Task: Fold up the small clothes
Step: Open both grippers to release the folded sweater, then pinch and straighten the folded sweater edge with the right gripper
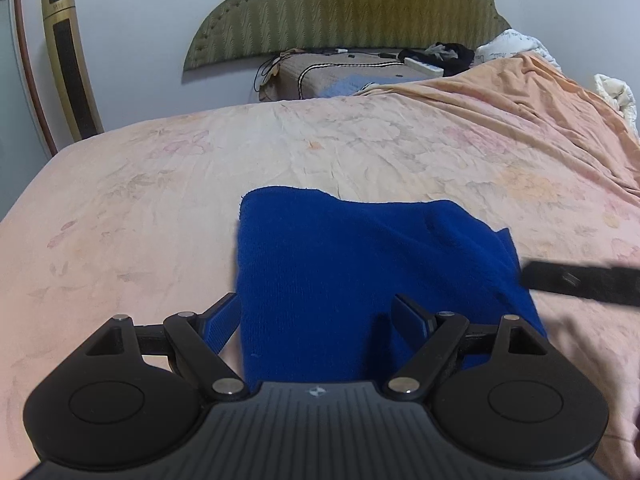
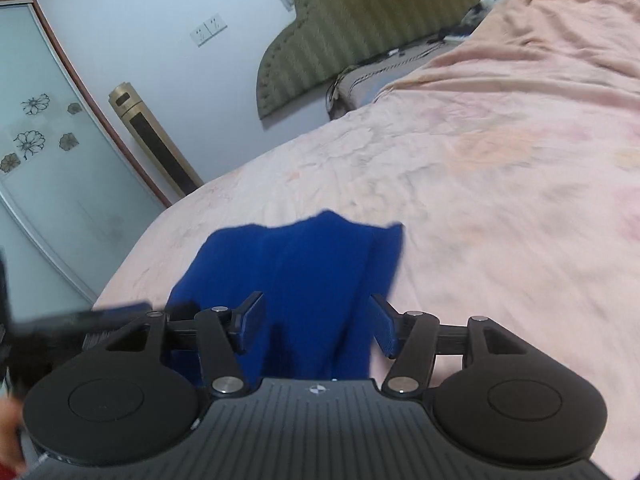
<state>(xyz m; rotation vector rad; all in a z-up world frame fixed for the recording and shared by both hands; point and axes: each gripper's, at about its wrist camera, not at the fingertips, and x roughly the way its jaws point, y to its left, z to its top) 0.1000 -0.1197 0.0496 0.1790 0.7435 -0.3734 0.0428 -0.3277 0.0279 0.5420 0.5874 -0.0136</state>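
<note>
A small blue knit garment (image 1: 360,264) lies folded on the pink bedsheet (image 1: 160,184). My left gripper (image 1: 316,314) hovers over its near left edge, jaws wide apart and open; the left finger is off the cloth, the right finger over it. From the right, a blurred black finger of my right gripper (image 1: 580,280) reaches the garment's right edge. In the right wrist view the garment (image 2: 312,272) runs in soft ridges between the fingers of my right gripper (image 2: 318,322), which is open, its pads clear of the cloth. The left gripper (image 2: 80,320) shows blurred at the left.
The bed's left edge (image 1: 32,200) drops off near a gold tower fan (image 1: 70,64) and a sliding door (image 2: 48,160). A green headboard (image 1: 344,4), a brown pillow with cables (image 1: 344,72) and crumpled bedding (image 1: 612,92) lie at the far end.
</note>
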